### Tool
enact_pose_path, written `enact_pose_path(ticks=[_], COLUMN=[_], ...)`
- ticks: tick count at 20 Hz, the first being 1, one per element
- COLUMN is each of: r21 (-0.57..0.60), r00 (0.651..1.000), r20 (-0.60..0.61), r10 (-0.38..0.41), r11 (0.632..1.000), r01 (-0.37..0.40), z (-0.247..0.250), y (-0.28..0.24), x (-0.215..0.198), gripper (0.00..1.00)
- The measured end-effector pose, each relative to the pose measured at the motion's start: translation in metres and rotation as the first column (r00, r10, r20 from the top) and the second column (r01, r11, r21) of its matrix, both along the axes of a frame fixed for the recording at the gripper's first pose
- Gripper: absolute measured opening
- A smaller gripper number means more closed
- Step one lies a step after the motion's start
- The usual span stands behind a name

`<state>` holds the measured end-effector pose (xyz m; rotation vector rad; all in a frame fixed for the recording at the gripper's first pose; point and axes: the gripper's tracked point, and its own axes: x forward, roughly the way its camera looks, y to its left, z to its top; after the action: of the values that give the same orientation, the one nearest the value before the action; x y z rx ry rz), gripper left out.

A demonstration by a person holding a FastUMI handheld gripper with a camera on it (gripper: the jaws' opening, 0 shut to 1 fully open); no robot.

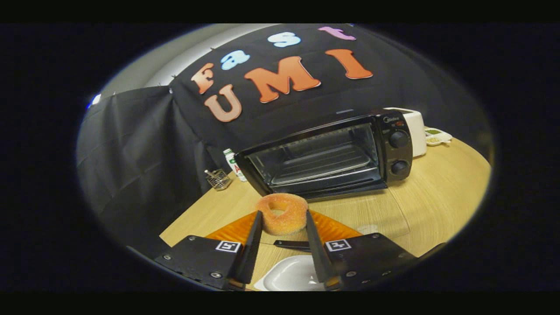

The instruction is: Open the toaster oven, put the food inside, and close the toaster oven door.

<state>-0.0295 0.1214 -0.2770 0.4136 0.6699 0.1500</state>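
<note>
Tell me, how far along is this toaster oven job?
The toaster oven door already lies open on the table. The gripper grips the sugared doughnut between both fingers, just ahead of the opening, above a white dish. Left: set the doughnut on the rack inside, let go, and shut the door.

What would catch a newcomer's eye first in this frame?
The sugared doughnut, pinched between the two fingers of the tongs and held above the wooden table, stands out first. Just beyond it sits the black toaster oven, its glass door open and lying flat toward the doughnut, the wire rack inside bare. Below the fingers lies a white dish.
</note>
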Motion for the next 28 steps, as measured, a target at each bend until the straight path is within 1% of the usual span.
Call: enact_pose_path(ticks=[1,3,5,8,9,11,12,13,16,18,19,22,24,27,28], r21=[0.018,0.05,0.095,0.147,0.16,0.232,0.228,0.226,0.272,0.291,0.289,0.222,0.206,0.076,0.025], r00=[1.0,0.997,0.983,0.964,0.959,0.936,0.925,0.919,0.909,0.893,0.89,0.897,0.903,0.914,0.923], r20=[-0.002,-0.031,-0.072,-0.088,-0.091,-0.083,-0.088,-0.099,-0.105,-0.1,-0.086,-0.068,-0.045,0.038,0.034], r10=[-0.012,-0.073,-0.169,-0.253,-0.267,-0.343,-0.369,-0.381,-0.403,-0.438,-0.448,-0.436,-0.427,-0.403,-0.384], r11=[1.0,0.996,0.98,0.953,0.947,0.906,0.897,0.891,0.868,0.846,0.843,0.87,0.881,0.914,0.923], r01=[0.012,0.074,0.176,0.263,0.279,0.353,0.379,0.394,0.416,0.447,0.453,0.44,0.427,0.399,0.383], z=[0.0,-0.007,-0.014,-0.017,-0.017,-0.014,-0.018,-0.026,-0.029,-0.031,-0.031,-0.047,-0.048,-0.051,-0.054], y=[0.004,0.001,-0.009,-0.013,-0.017,-0.027,-0.033,-0.036,-0.032,-0.034,-0.034,-0.034,-0.03,-0.039,-0.039], x=[0.01,0.024,0.038,0.068,0.074,0.087,0.092,0.095,0.11,0.123,0.13,0.141,0.148,0.157,0.155], gripper=[0.56,0.56,0.56,0.56,0.56,0.56,0.56,0.55,0.56,0.55,0.55,0.55,0.55,0.62,0.66])
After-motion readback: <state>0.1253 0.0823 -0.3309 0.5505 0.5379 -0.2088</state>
